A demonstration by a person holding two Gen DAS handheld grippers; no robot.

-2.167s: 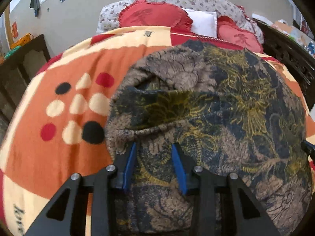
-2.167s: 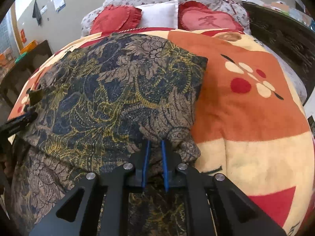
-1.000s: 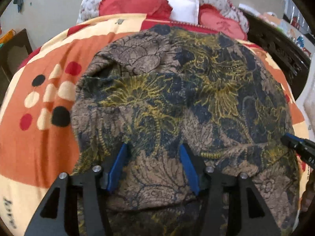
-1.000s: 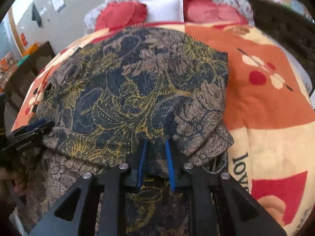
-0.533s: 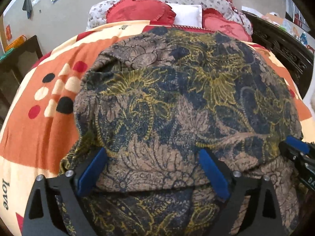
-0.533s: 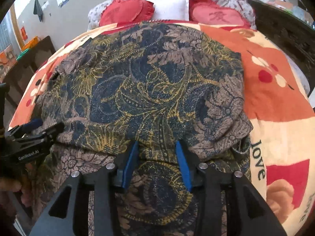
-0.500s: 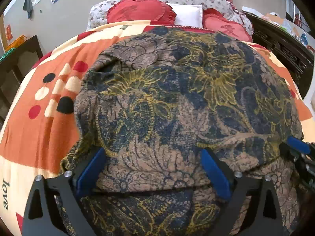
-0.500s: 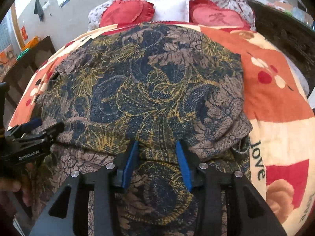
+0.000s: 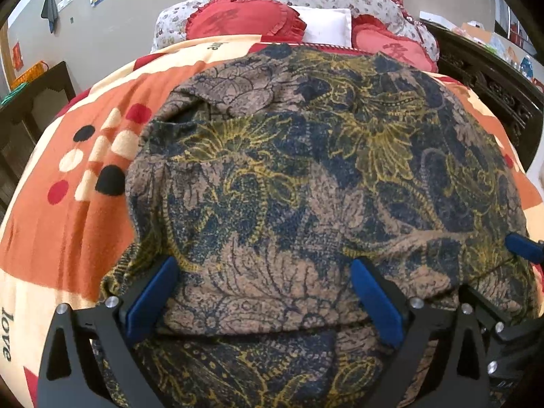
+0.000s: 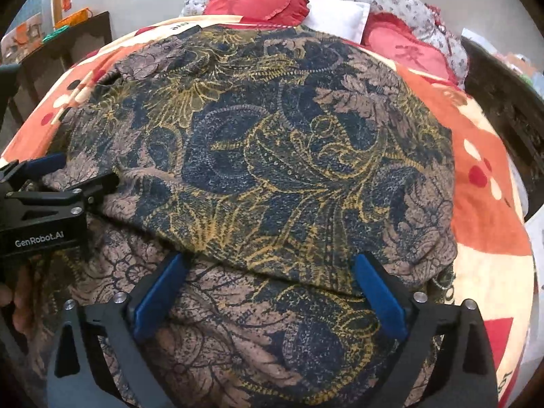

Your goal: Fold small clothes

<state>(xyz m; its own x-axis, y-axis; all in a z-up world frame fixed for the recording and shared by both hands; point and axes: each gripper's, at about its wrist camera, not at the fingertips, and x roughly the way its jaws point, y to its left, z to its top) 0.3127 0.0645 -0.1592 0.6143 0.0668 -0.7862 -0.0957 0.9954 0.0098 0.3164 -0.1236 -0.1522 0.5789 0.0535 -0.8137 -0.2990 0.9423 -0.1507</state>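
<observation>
Cloth fills the left wrist view: a patterned garment (image 9: pixel 306 176) in brown, navy and yellow lies spread on an orange and cream blanket (image 9: pixel 68 210), its upper layer folded toward the camera so the folded edge runs across just ahead of the claw. The left gripper (image 9: pixel 261 292) stands as wide as it goes, blue pads clear of the fabric and gripping nothing; 1 second ago the pads were much closer together, and 2 seconds ago they pinched a raised fold that now lies flat. Part of the right gripper shows at the right edge. Behind the blanket sit 2 red cushions (image 9: pixel 244 17) and a white pillow (image 9: pixel 326 27).

From the right wrist, the same garment (image 10: pixel 272 156) covers most of the blanket (image 10: pixel 482 204), folded edge crossing between the pads. The right gripper (image 10: pixel 268 289) is opening, its pads now far apart and off the cloth, where 1 second ago they were nearly shut on it. At the left edge the left gripper (image 10: pixel 68 176) rests by the garment's side.
</observation>
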